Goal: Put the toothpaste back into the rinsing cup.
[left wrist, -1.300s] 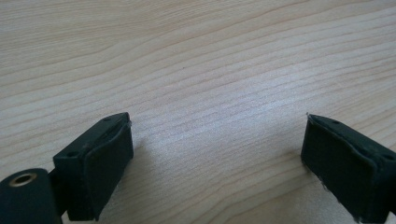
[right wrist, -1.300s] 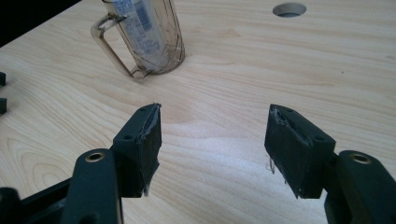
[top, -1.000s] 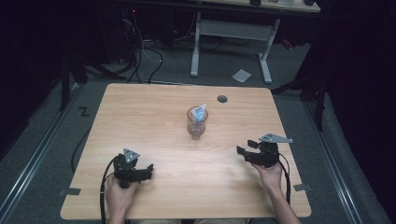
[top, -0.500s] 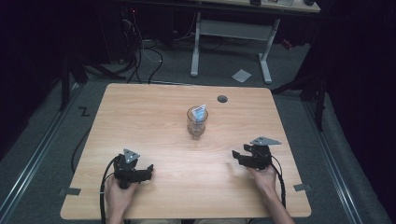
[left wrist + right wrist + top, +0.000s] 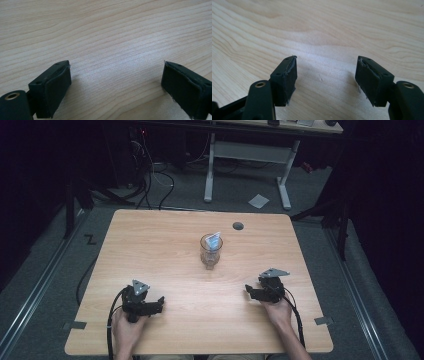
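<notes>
a: item one, the table (image 5: 165,245)?
b: pale wood, a dark round grommet (image 5: 238,225) near its far edge. the near edge is cut off at the bottom of the high view, along with the person's forearms.

a: item two?
b: a clear glass (image 5: 211,251), upright, about mid-table, a little toward the far side. a pale, pointed thing (image 5: 215,240) sticks up out of it; too small to say what it is.

a: left gripper (image 5: 159,302)?
b: low over the near left part of the table, well apart from the glass, held in the left hand (image 5: 128,330). its own view shows the jaws wide, bare wood grain between them. the right pad (image 5: 185,90) is cut off by the frame edge.

a: right gripper (image 5: 247,291)?
b: near right part of the table, in the right hand (image 5: 278,312), tips pointing left, also well apart from the glass. its jaws have just been opening and now stand wide, nothing between them. pad edges (image 5: 288,75) look frayed. whether the tips touch the wood, i cannot tell.

a: beyond the table?
b: a dark floor, cables, another desk's white legs (image 5: 285,185), a pale scrap (image 5: 259,200). the rest is too dim to list.
</notes>
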